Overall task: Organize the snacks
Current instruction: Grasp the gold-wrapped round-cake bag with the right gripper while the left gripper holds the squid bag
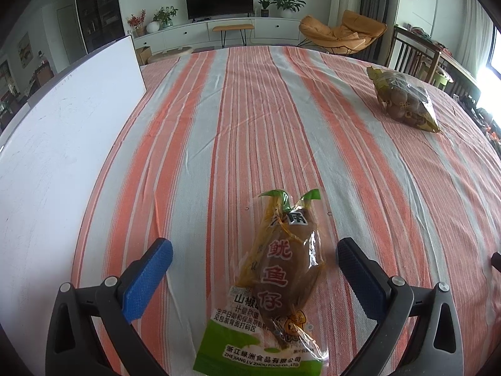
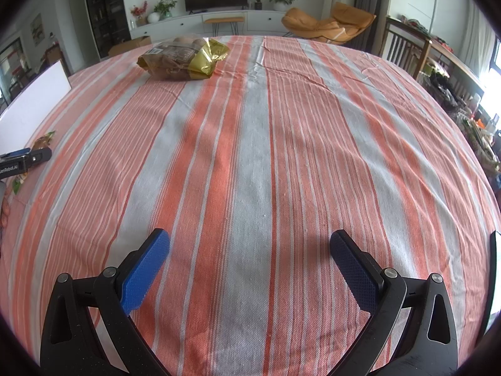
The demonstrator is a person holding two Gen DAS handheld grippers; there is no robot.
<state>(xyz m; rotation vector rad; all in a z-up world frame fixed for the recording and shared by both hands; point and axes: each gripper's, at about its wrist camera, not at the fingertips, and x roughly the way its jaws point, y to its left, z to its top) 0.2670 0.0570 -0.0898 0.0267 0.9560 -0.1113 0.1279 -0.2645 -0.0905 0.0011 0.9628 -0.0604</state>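
We hold the left gripper (image 1: 255, 255) spread wide, its blue pads on either side of a green snack packet (image 1: 281, 285) that lies on the striped tablecloth (image 1: 219, 125); neither pad touches it. Our right gripper (image 2: 249, 250) is spread too, with only cloth between its pads. Farther off a bag of nuts (image 2: 183, 59) rests on the cloth, and a white board (image 1: 62, 144) lies at the left edge.

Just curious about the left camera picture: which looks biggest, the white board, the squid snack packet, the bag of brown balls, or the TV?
As they look:
1. white board
2. squid snack packet
3. bag of brown balls
4. TV

The TV only looks small because it is far away.
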